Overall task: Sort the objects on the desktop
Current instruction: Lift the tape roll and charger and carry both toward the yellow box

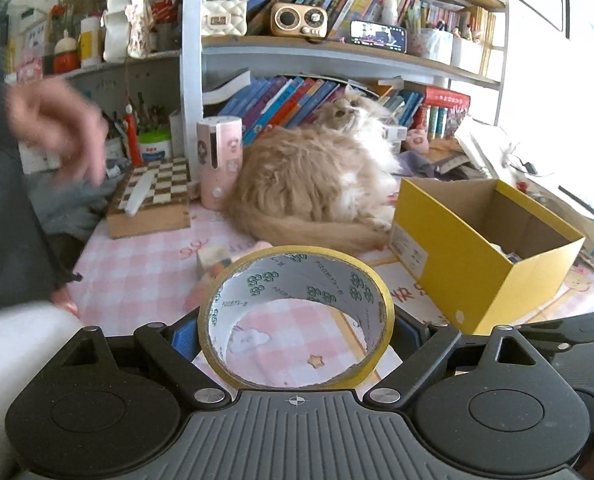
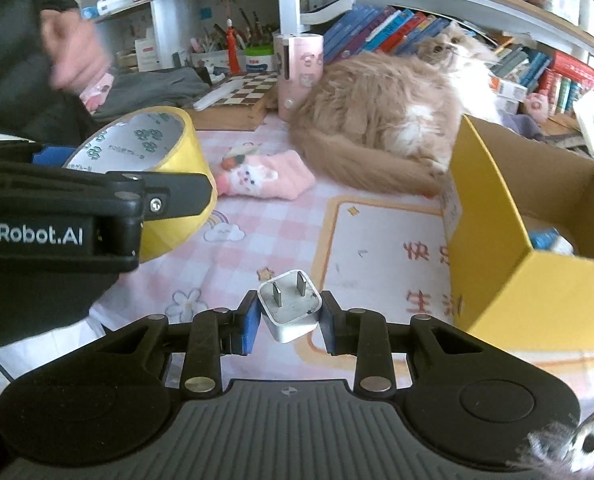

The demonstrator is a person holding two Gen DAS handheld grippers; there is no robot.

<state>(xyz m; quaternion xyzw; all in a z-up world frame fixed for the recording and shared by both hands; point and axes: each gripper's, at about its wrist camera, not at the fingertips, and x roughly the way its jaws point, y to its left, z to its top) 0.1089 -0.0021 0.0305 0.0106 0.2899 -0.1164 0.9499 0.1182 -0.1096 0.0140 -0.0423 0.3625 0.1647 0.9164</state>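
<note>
1. Left wrist view: the left gripper is clamped across a yellow tape roll, its blue pads pressing the roll's sides, and the roll's open core faces the camera. The roll is held above the pink checked tablecloth. The yellow box, open at the top, lies at about 2 o'clock from the roll. A cat lies at 12 o'clock, its tail touching the box's near corner.

2. Right wrist view: the right gripper is closed on a white charger plug, prongs pointing away from the camera. The box sits at 2 o'clock, near; the left gripper with the tape is at 10 o'clock.

3. Likely step: dropping both items into the box. Carry each over the rim before releasing, one at a time so the grippers don't collide, and keep clear of the cat's tail.
</note>
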